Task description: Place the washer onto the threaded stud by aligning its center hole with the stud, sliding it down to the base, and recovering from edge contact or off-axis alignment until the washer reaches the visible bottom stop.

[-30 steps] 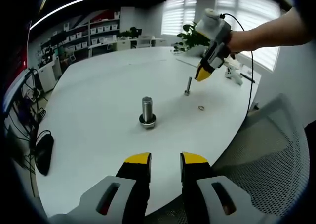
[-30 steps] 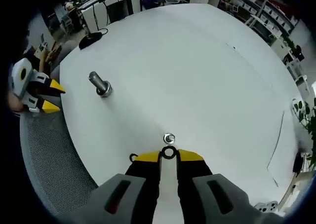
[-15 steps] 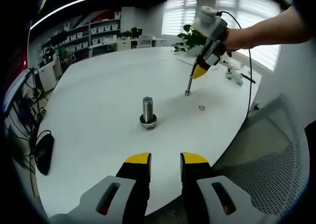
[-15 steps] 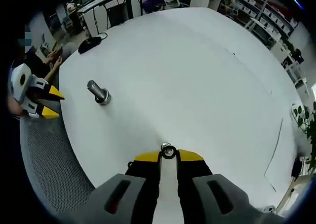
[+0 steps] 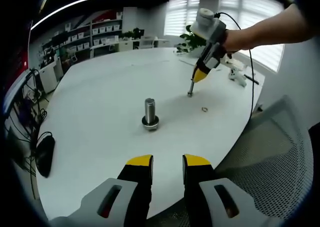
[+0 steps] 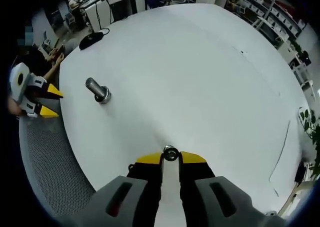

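1. A mouse lies at the far left edge of the table.
2. Mid-table stands a thick bolt with a collar at its base. It is upright, well apart from both tongs, and looks like no part of this step.
3. The left gripper hangs at the near table edge, jaws apart and holding nothing. It sits well clear of the work.
4. Further right stands the thin stud, upright on the table. The right gripper hovers right over its top.
5. In the right gripper view, the washer sits pinched between the yellow tips, and the stud's top seems to show through or just under its hole. Whether the hole is already over the tip I cannot tell.
6. A loose ring lies on the table near the stud, and a mesh chair stands past the edge.
7. Step in hand, as I judge it: aligning hole to stud. Next, centre the washer, level it, lower it, and release so it drops to the base. If it catches on an edge, lift slightly and re-centre.
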Tool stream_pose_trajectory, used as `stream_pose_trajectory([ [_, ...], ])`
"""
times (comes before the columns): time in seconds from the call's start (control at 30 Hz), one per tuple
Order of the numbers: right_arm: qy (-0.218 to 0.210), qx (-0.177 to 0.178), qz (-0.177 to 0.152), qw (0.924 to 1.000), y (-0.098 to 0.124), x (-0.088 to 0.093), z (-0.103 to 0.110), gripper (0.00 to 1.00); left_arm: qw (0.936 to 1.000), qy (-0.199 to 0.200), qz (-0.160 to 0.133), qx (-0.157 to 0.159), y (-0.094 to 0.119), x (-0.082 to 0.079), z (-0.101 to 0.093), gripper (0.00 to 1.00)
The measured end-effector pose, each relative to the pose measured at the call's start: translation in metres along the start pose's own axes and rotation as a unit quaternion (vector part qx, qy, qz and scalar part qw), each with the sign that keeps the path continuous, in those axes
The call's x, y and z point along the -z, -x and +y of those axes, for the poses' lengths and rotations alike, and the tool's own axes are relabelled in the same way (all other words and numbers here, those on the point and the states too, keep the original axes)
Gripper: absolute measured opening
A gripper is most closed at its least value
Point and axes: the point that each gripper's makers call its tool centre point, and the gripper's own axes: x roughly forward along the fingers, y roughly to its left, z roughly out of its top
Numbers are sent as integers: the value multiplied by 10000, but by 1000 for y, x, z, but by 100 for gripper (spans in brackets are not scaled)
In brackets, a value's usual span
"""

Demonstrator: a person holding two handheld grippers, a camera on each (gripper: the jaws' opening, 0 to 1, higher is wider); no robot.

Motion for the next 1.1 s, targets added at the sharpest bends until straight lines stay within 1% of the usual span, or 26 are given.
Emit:
stream_pose_trajectory([
  [0.2, 18, -39, 150, 9999, -12, 5, -2, 14, 10000, 3, 2, -8, 0, 0, 0, 21],
  [0.43, -15, -91, 309, 9995, -26, 9, 1, 14, 10000, 12, 14, -16, 0, 1, 1, 21],
  [0.57, -92, -120, 375, 9992, -34, 13, 2, 14, 10000, 18, 23, -21, 0, 1, 1, 21],
  [0.87, -154, -176, 388, 9990, -37, 15, 2, 15, 10000, 17, 50, -29, 0, 2, 1, 21],
  [1.1, -116, -174, 359, 9991, -38, 16, 2, 16, 10000, 11, 63, -28, -1, 3, 1, 21],
])
